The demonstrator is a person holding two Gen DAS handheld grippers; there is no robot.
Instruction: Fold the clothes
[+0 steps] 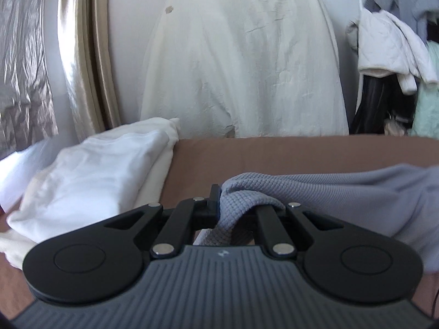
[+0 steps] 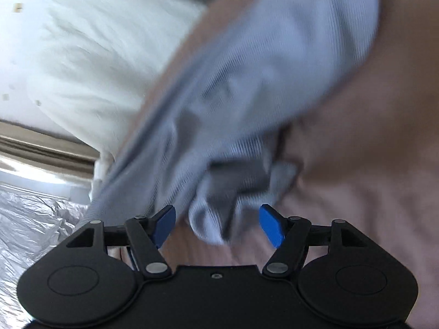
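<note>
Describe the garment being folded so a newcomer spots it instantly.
Start at the brown bed surface. Left lies a folded white stack; right of it sprawls the grey-blue garment, one edge pinched in the left gripper. Only it is waffle-textured and bluish.

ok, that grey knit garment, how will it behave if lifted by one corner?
Probably floppy: the grey knit garment bunches and drapes over the left hand-held gripper. Likely light, since a small pinch holds it. Its waffle texture suggests decent grip, not slippery.

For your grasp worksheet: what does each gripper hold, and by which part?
Left gripper pinches a bunched edge of the grey knit garment. Right gripper is open, holding nothing.
</note>
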